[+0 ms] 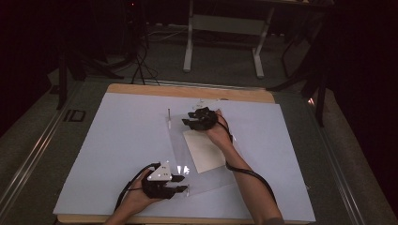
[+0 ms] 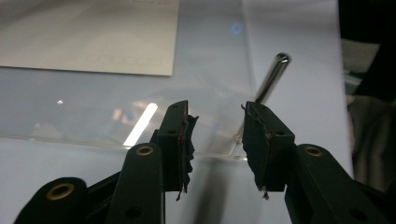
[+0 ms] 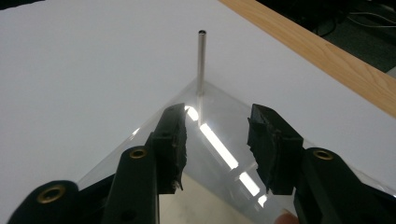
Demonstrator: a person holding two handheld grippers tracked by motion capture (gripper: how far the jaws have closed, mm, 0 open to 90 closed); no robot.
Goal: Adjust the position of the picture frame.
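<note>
A clear plastic sheet [image 1: 177,149] lies on the white board, with a cream card [image 1: 204,151] at its middle. A thin metal pin [image 1: 168,113] stands upright at the sheet's far corner. My right gripper [image 1: 187,118] hovers open just right of that pin; in the right gripper view the pin [image 3: 201,60] rises beyond the open jaws [image 3: 217,128] over the sheet's corner [image 3: 210,116]. My left gripper [image 1: 184,183] is open at the sheet's near edge. In the left gripper view another pin [image 2: 273,77] leans just past the open gripper [image 2: 217,126], and the card [image 2: 93,37] lies farther off.
The white board [image 1: 117,154] covers a wooden table [image 1: 187,91] whose far edge shows as a strip. Cables trail from both grippers toward the person. Table legs and stands rise on the dark floor beyond.
</note>
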